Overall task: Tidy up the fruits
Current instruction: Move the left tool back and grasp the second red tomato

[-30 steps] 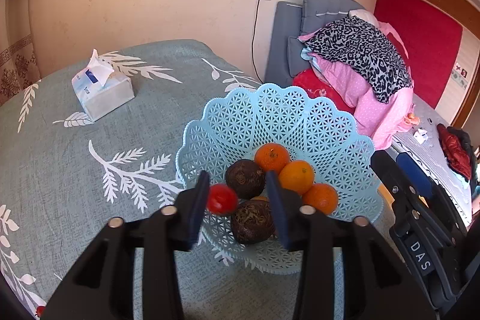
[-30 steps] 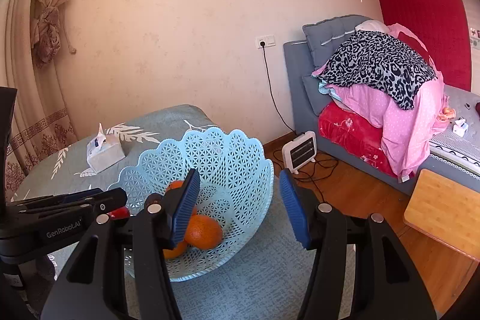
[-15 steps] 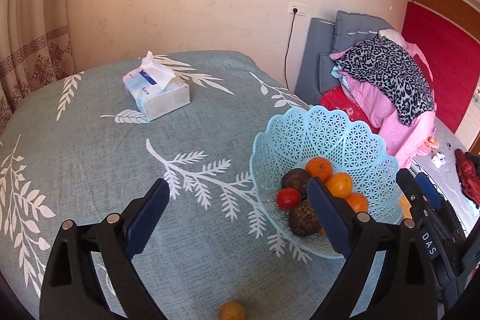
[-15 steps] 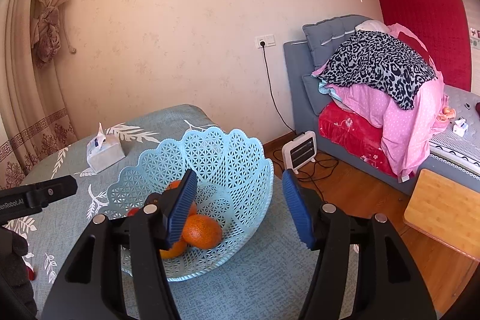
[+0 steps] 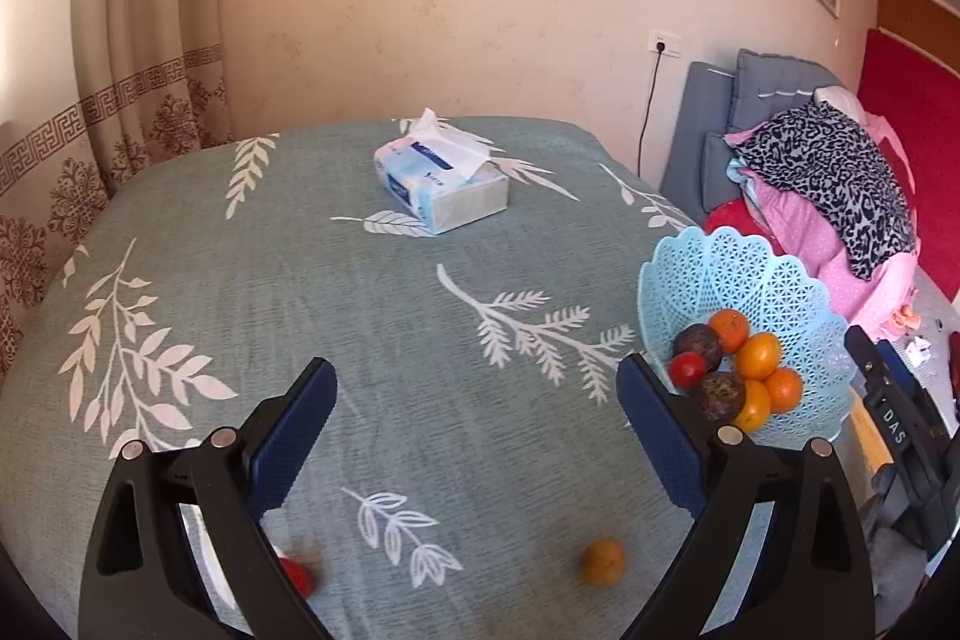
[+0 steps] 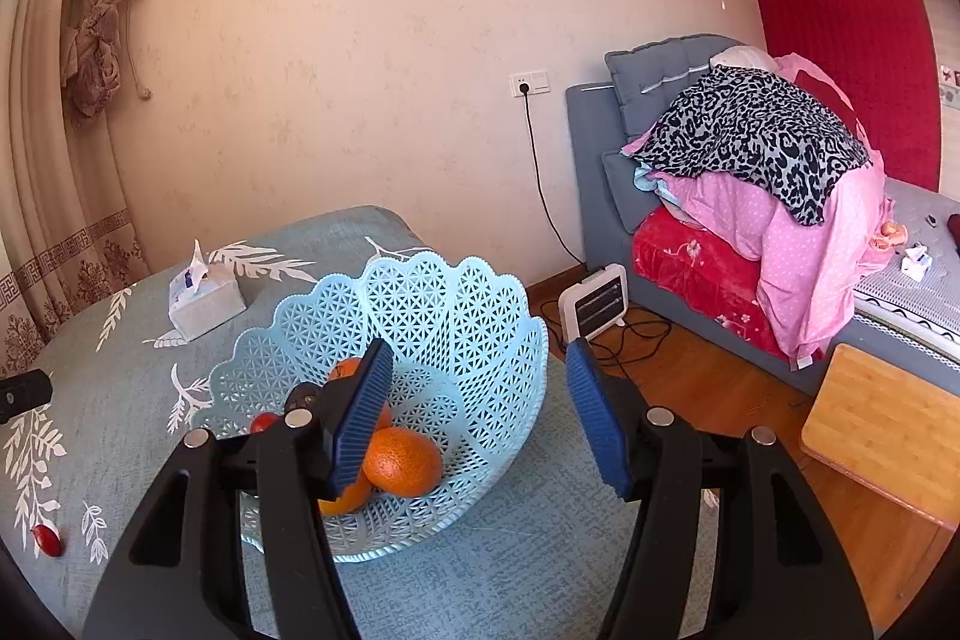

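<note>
A light blue lattice basket (image 5: pixel 774 280) (image 6: pixel 456 316) stands at the table's right edge and holds several oranges (image 5: pixel 759 355), two dark round fruits (image 5: pixel 696 345) and a small red tomato (image 5: pixel 687 367). My left gripper (image 5: pixel 477 421) is open and empty, raised over the table left of the basket. A small orange fruit (image 5: pixel 603 562) and a red tomato (image 5: pixel 297 577) lie loose on the cloth below it. My right gripper (image 6: pixel 480 412) is open and empty, hovering over the basket's near right side. The loose tomato also shows in the right wrist view (image 6: pixel 47 540).
A tissue box (image 5: pixel 441 181) sits at the far middle of the table, which has a grey-green leaf-print cloth (image 5: pixel 300 292). A wooden stool (image 6: pixel 882 424), a small heater (image 6: pixel 594 301) and a bed piled with bedding (image 6: pixel 750 172) lie to the right.
My left gripper has opened wide and pulled back and left away from the basket, leaving the red tomato inside. The loose fruits came into view. The right gripper barely moved.
</note>
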The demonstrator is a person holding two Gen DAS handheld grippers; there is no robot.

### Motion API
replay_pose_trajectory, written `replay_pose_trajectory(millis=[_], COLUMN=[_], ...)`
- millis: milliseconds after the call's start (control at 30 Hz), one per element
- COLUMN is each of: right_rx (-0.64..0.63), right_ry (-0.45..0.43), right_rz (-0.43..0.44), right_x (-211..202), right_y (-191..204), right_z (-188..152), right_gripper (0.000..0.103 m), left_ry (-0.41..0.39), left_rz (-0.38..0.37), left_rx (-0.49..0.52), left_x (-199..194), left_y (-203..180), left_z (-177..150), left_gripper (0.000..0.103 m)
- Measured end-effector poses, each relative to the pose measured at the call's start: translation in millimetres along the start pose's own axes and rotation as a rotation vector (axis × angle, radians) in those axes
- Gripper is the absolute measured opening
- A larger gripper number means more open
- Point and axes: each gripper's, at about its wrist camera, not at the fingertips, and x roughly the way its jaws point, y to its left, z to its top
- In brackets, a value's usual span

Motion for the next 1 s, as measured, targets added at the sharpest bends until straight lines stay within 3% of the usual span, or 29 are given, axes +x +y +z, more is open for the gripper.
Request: replay_pose_trajectory(millis=[133,400,800,867,1000], right_rx=[-0.004,-0.02,-0.048,-0.054,-0.079], right_ry=[-0.004,-0.019,-0.001,0.007,0.016], right_rz=[-0.006,-0.014,0.011,0.019,0.035], right_x=[0,-6,-19,-21,-24], right_y=[1,4,12,14,21], right_z=[0,-1,-8,-10,-13], right_gripper=[0.062,0.063,0.068,0.068,0.068], left_ry=[-0.002,0.015,0.106,0.122,0.161], left_rz=[0.057,0.103,0.159,0.154,0.146], left_rx=[-0.009,-0.056,-0.093,-0.103,-0.12], left_x=[-13,-31,-26,-23,-15], left_y=[22,57,85,89,94], left_z=[-13,-37,-85,-92,-103], left_gripper=[0.094,0.094,0.093,0.091,0.075])
